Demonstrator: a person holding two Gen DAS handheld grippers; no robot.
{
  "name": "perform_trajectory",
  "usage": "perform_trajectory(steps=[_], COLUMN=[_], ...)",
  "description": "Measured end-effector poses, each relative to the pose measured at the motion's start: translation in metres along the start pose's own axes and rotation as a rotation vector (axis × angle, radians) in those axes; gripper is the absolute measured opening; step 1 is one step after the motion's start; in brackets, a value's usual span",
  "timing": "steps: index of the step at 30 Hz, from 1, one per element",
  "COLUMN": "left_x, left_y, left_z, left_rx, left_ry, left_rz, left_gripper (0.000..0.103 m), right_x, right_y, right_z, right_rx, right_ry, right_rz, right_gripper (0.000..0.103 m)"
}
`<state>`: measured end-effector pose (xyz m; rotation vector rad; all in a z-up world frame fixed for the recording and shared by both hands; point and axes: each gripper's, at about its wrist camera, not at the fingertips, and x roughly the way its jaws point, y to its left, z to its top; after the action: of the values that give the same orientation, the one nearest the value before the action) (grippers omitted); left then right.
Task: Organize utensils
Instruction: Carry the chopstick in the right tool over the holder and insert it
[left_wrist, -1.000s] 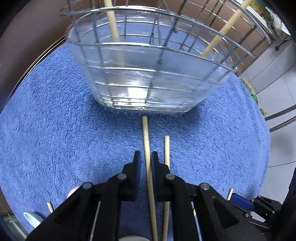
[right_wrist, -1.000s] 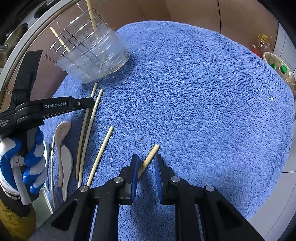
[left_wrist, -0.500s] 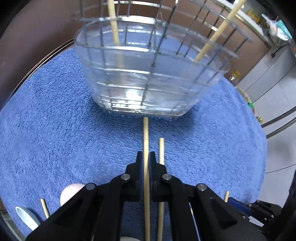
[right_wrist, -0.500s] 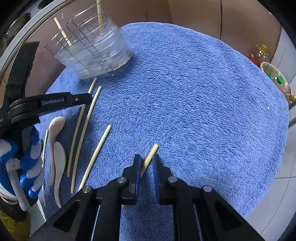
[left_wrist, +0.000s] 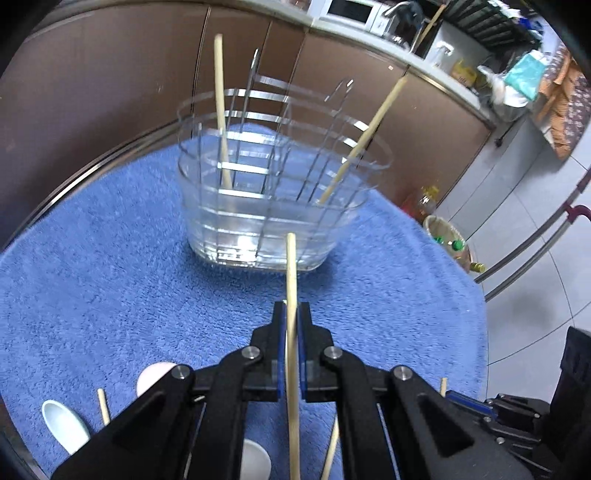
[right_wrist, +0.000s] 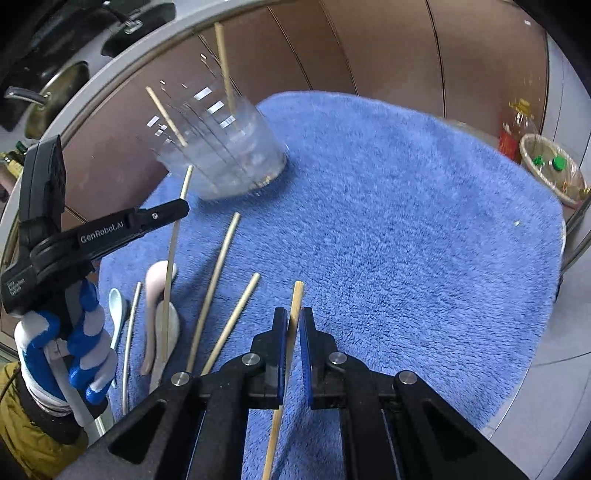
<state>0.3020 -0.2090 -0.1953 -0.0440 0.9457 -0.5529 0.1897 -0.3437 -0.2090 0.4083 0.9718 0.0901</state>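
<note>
1. Standing in the clear plastic tub with a wire-grid rack (left_wrist: 273, 206) are two pale wooden chopsticks, one leaning toward 11 o'clock (left_wrist: 221, 110) and one toward 1 o'clock (left_wrist: 364, 138); that part of the sorting is judged done.
2. Clamped in the closed left gripper (left_wrist: 291, 314) is a third wooden chopstick (left_wrist: 291, 266), raised off the blue fleece mat (left_wrist: 92, 277); its long axis runs along the fingers, tip at 12 o'clock toward the tub.
3. Gripped likewise in the closed right gripper (right_wrist: 291, 321) is a fourth wooden chopstick (right_wrist: 295, 302), its axis nearly along the fingers, tip at 12 o'clock.
4. Left on the mat at about 9 o'clock of the right gripper are two loose chopsticks (right_wrist: 216, 284), a thin pale stick (right_wrist: 129, 332), a pink spoon (right_wrist: 155, 291) and a white spoon (right_wrist: 117, 306); well over half is judged outstanding.
</note>
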Motion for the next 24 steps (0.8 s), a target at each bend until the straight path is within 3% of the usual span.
perform_trajectory(steps=[10,24], left_x=[-0.066,-0.129], left_y=[-0.017,-0.040], left_z=[-0.018,-0.048], left_rx=[0.068,0.176], left_ry=[-0.147,-0.302], left_rz=[0.035,0.110], left_gripper=[0.005,0.005], right_x=[-0.057,-0.087], right_y=[0.018,0.045], right_z=[-0.018,-0.034], right_rx=[-0.059,-0.098], right_ry=[-0.169,-0.274], right_rz=[0.049,0.072], right_gripper=[0.006,0.006])
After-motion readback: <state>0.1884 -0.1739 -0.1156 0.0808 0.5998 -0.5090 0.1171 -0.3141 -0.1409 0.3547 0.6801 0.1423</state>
